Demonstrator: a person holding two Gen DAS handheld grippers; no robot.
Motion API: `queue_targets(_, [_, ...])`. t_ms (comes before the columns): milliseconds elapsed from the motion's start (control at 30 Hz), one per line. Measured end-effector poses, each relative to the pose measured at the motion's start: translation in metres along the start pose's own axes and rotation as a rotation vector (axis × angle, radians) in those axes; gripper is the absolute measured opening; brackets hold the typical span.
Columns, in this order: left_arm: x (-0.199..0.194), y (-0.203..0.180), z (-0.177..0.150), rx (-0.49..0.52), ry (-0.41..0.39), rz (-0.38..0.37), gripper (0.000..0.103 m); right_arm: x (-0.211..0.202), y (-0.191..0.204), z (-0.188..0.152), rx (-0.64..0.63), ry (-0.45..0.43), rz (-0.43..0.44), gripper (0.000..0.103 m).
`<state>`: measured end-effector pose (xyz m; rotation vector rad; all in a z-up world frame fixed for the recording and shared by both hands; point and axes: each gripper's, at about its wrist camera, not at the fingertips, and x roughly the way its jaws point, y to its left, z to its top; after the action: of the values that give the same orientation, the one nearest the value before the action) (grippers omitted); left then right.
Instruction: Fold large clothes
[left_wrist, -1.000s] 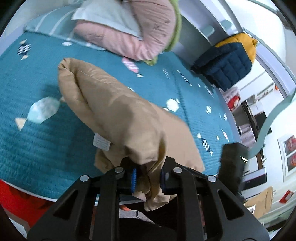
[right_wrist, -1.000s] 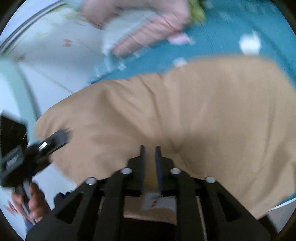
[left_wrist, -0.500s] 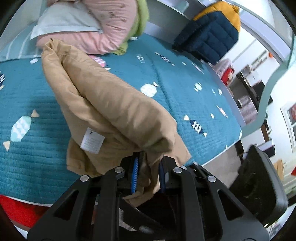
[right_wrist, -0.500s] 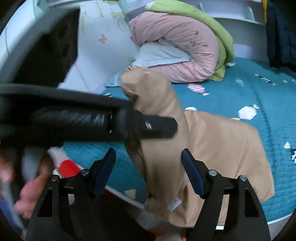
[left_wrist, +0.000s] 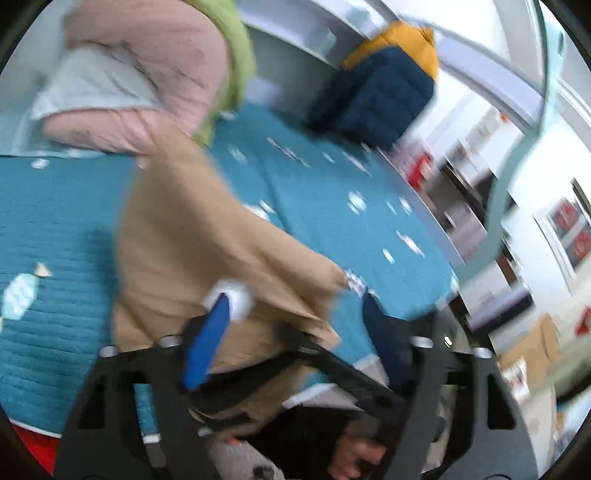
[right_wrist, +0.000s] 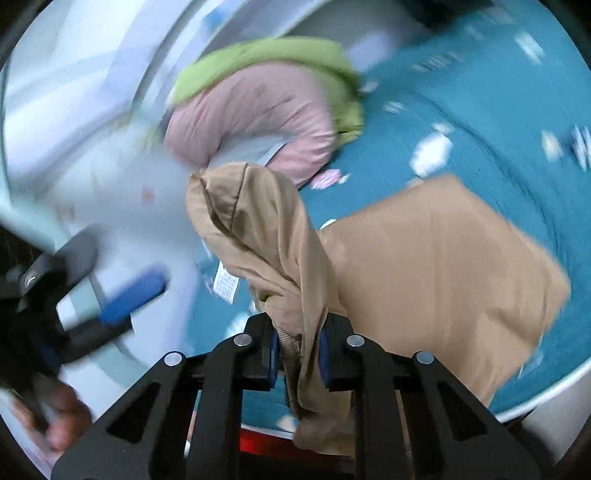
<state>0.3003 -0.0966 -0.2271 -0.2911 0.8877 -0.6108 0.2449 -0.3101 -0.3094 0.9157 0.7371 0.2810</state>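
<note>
A large tan garment (right_wrist: 436, 258) lies partly on the teal bedspread (right_wrist: 480, 122), with a bunched fold rising in front of me. My right gripper (right_wrist: 298, 356) is shut on that bunched tan fabric near the bed's front edge. My left gripper (left_wrist: 291, 339) is open, its blue pads (left_wrist: 207, 343) wide apart and empty, just in front of the tan garment (left_wrist: 192, 236). The left gripper also shows at the left of the right wrist view (right_wrist: 110, 306). A white care label (right_wrist: 225, 284) hangs from the garment.
A pink and green rolled duvet (right_wrist: 258, 107) with a pale pillow lies at the head of the bed. A navy and yellow puffer jacket (left_wrist: 384, 88) sits at the far side. Shelves and room clutter stand beyond the bed's right edge (left_wrist: 443, 254).
My left gripper has opened and let go of the tan fabric. My right gripper, open half a second ago, has shut on the bunched fold. Both views have swung and are blurred.
</note>
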Motion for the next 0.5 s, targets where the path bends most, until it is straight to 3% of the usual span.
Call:
queue_targets(67, [0.007, 0.017, 0.001, -0.042, 0.009, 0.089, 0.077, -0.014, -0.026, 0.002, 0.138, -0.05, -0.017, 0.015])
queue_targets(133, [0.019, 0.034, -0.001, -0.064, 0.04, 0.235, 0.077, -0.022, -0.051, 0.003, 0.247, -0.078, -0.064, 0.016])
queue_targets(167, [0.03, 0.047, -0.005, -0.079, 0.068, 0.327, 0.078, -0.023, -0.066, 0.002, 0.291, -0.068, -0.113, 0.016])
queue_targets(233, [0.055, 0.071, -0.015, -0.114, 0.15, 0.408, 0.079, -0.026, -0.082, 0.001, 0.353, -0.062, -0.168, 0.017])
queue_targets(400, [0.108, 0.107, -0.04, -0.204, 0.419, 0.365, 0.079, -0.029, -0.079, 0.008, 0.325, -0.041, -0.286, 0.026])
queue_targets(500, [0.13, 0.114, -0.044, -0.192, 0.51, 0.376, 0.08, -0.03, -0.081, 0.01, 0.345, -0.026, -0.311, 0.032])
